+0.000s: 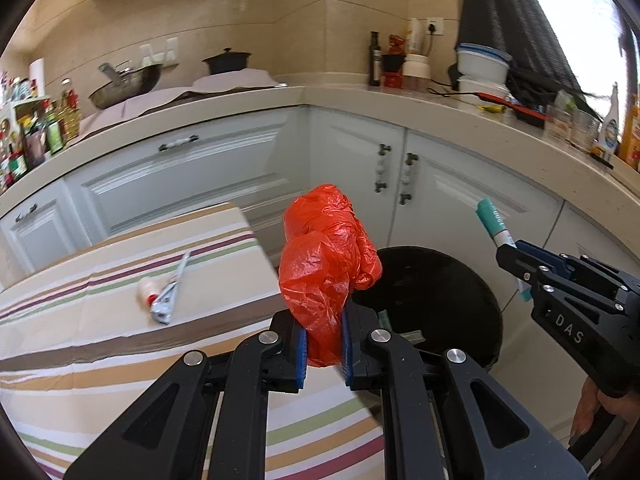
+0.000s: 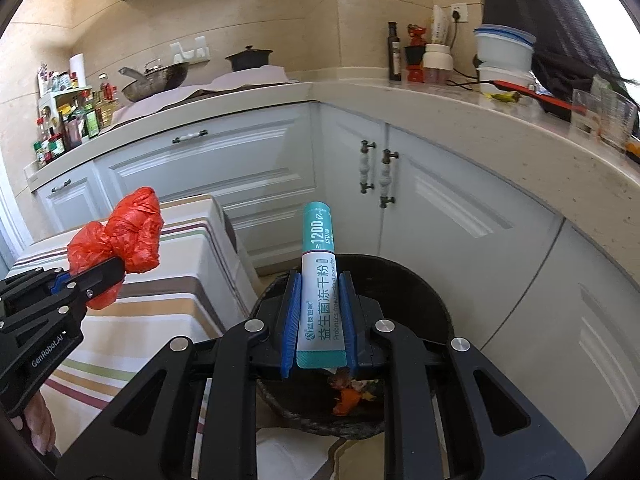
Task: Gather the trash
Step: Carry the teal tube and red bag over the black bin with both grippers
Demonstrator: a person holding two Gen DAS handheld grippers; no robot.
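The left gripper (image 1: 324,344) is clenching its jaws on a crumpled red plastic bag (image 1: 326,264), holding it near the rim of the black trash bin (image 1: 440,280). To its right, the right gripper (image 2: 318,320) is gripping a teal-and-white probiotic powder sachet (image 2: 320,280) over the bin. On the striped worktop (image 1: 100,344) at left, a squeezed tube (image 1: 168,292) is lying.

**A Kitchen in a Home**

This is a home kitchen. A long stone counter (image 2: 460,120) bends round the corner. On it sit a wok (image 2: 158,76), a black pot (image 2: 249,58) and many sauce bottles (image 2: 76,120). Under the counter are white cupboards (image 2: 248,160). Below them stands a black bin (image 2: 400,292).
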